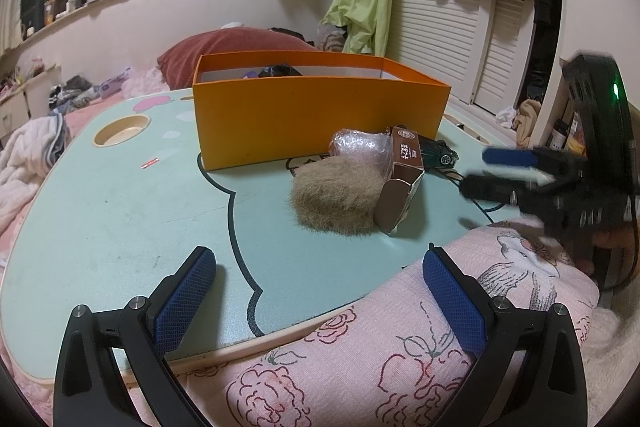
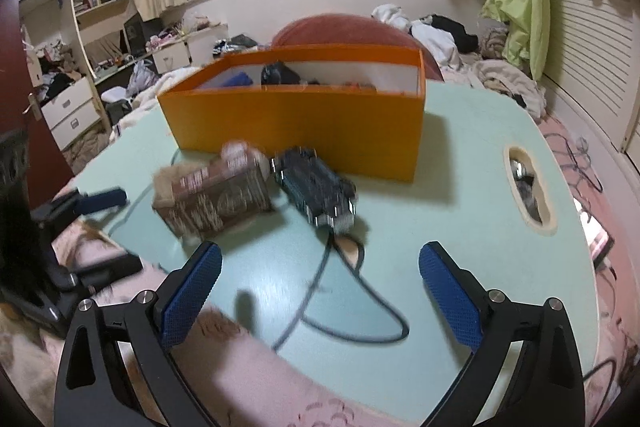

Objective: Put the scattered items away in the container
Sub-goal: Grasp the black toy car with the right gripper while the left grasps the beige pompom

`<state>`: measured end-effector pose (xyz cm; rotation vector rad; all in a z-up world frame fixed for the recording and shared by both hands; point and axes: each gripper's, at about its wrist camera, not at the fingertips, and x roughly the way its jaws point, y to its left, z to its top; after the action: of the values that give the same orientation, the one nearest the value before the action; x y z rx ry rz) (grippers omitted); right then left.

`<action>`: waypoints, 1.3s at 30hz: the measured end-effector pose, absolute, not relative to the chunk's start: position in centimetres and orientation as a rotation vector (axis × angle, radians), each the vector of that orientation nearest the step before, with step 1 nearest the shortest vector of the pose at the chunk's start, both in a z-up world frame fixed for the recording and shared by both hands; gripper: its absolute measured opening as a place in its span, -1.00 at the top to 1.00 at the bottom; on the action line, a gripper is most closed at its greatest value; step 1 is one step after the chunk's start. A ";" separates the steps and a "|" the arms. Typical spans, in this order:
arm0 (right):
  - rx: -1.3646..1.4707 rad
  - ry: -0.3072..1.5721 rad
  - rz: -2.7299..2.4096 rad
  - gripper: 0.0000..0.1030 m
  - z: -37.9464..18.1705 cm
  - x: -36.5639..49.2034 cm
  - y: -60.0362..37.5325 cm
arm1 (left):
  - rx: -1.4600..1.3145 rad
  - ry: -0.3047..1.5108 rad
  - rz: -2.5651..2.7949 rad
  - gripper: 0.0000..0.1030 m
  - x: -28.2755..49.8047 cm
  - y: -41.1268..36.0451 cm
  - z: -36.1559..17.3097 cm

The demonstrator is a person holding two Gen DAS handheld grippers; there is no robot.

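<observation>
A pale green table (image 1: 120, 195) with a round cup hole (image 1: 121, 129) carries an orange box (image 1: 316, 119) at the far side from both pairs of jaws. Nearer them, just in front of the box, lie a furry tuft (image 1: 336, 201), a brown carton (image 2: 212, 201), a bubble-wrapped bundle (image 1: 360, 145) and a toy car (image 2: 316, 193).
</observation>
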<state>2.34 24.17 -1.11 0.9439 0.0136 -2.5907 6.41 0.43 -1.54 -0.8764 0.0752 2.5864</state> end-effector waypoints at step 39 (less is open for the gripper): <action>0.970 0.034 -2.568 0.41 -1.8 0.5 23.9 | -1.053 0.052 2.574 0.25 -0.7 4.9 -0.3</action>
<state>0.55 23.94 -1.83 0.9697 0.0341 -2.5677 -0.72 4.91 -0.30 -1.0526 0.0519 2.5739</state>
